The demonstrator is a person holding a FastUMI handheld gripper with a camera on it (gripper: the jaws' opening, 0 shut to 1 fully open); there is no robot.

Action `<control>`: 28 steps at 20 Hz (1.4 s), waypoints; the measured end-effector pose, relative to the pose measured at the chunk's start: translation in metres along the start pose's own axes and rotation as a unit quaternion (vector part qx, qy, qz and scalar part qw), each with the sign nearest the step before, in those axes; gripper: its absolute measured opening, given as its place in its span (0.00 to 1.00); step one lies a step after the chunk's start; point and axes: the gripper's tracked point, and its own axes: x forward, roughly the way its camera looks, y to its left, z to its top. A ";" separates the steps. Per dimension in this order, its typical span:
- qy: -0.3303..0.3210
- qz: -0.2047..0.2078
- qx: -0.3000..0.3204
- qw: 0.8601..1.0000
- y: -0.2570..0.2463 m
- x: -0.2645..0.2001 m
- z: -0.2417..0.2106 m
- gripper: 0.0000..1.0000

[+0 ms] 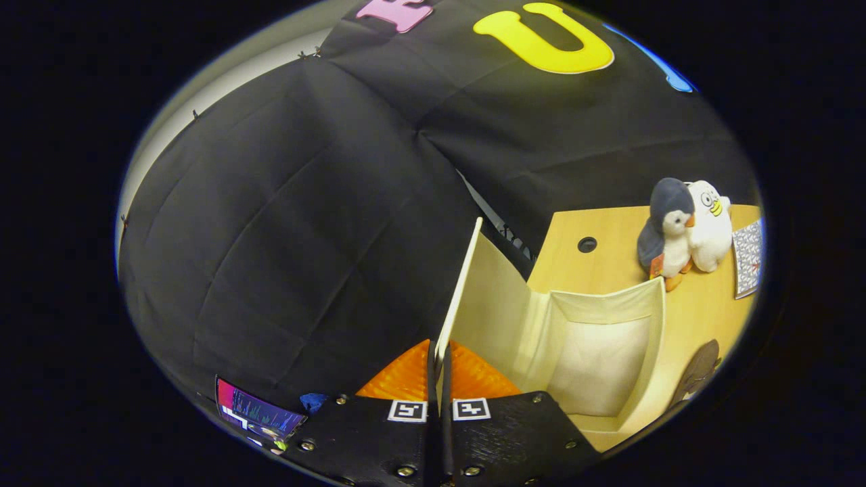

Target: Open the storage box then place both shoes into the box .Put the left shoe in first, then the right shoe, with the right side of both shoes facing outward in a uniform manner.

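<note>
- Since the lid (459, 297) stands between the two fingers with its thin edge toward the camera, the gripper (440, 406) reads as clamped on that edge; both fingers look pressed to it, with no gap to either side.
- Lid is a thin cream panel, swung up and away from the box (602, 352); it looks stiff enough to hold its plane, and I judge it light.
- Box sits on the table (697, 318), just ahead of the fingers and off to one side. Its interior is open to view and looks empty: pale walls, pale floor, no shoe inside.
- Walls look like thin board or fabric-covered card: light, slightly flexible, likely to slide on the smooth tabletop if the lid is pulled hard. Judgement: hold near the free edge, as now, and move along the hinge arc, not sideways.
- Surface looks matte, so slip at the pads seems unlikely; crushing the thin edge is the greater risk.
- A dark rounded shape (697, 372) lies on the table just beside the box; possibly a shoe, cannot tell.
- Two plush toys (683, 230) stand well beyond the box, touching each other, with a patterned sheet (749, 257) beside them.
- A round hole (587, 244) is in the tabletop behind the box.
</note>
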 end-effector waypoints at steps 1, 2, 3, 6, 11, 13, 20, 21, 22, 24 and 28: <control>0.005 -0.004 -0.003 1.000 0.009 0.014 -0.005 0.00; 0.011 -0.010 -0.007 1.000 0.016 0.029 -0.011 0.00; 0.016 -0.014 -0.009 1.000 0.023 0.044 -0.017 0.00; 0.034 -0.036 -0.013 0.999 0.037 0.091 -0.038 0.00; 0.073 -0.092 -0.032 0.993 0.030 0.157 -0.092 0.00; 0.091 -0.114 -0.032 0.989 0.021 0.175 -0.116 0.00; 0.113 -0.122 -0.050 0.985 -0.001 0.196 -0.149 0.24; 0.111 -0.120 -0.060 0.985 0.001 0.191 -0.143 0.42; 0.107 -0.117 -0.073 0.985 0.003 0.183 -0.132 0.54; 0.093 -0.118 -0.100 0.984 -0.002 0.165 -0.109 0.71; 0.064 -0.113 -0.121 0.984 -0.009 0.098 -0.056 0.83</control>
